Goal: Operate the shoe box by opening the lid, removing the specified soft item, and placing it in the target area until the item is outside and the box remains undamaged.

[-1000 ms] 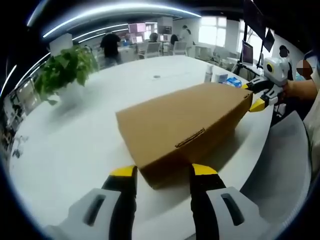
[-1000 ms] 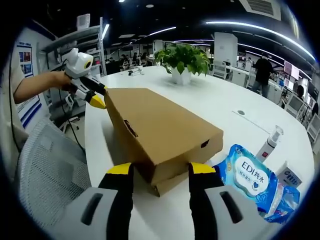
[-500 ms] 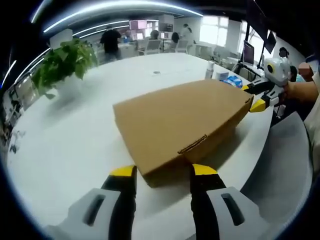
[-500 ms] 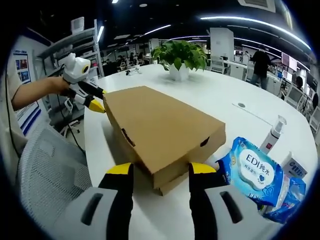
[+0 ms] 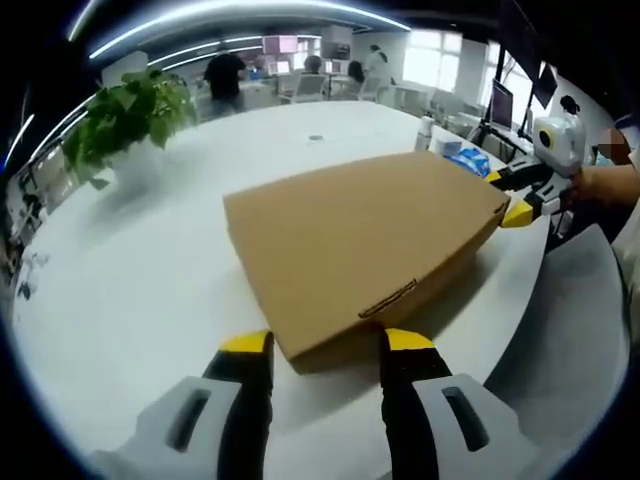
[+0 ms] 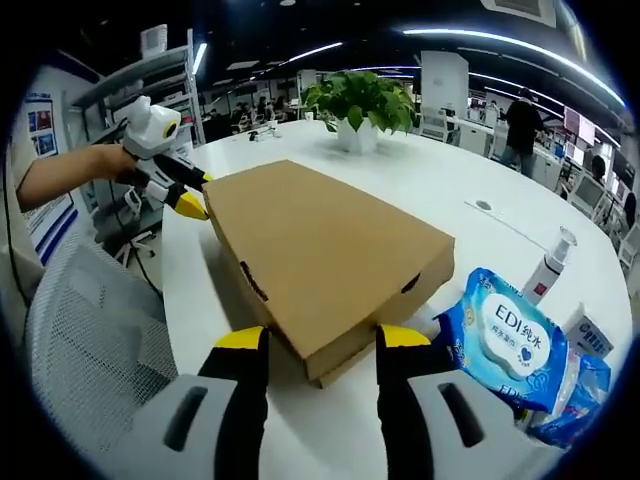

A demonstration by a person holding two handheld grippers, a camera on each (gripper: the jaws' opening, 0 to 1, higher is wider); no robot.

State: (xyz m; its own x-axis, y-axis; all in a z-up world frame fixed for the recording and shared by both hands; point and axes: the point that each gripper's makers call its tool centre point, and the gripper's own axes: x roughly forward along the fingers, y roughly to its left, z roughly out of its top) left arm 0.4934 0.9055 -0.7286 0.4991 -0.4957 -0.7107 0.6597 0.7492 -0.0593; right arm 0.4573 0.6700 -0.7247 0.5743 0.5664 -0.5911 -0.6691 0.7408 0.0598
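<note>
Lid of the box now sits flatter than a second ago. The box lies on the white counter, long axis running from left gripper to right gripper; both jaws wide, straddling opposite corners. Right gripper view adds wipes right of the box.

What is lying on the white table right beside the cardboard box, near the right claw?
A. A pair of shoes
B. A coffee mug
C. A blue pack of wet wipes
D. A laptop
C. In the right gripper view a blue pack of wet wipes lies on the table beside the closed cardboard box, just past the right claw.
</note>
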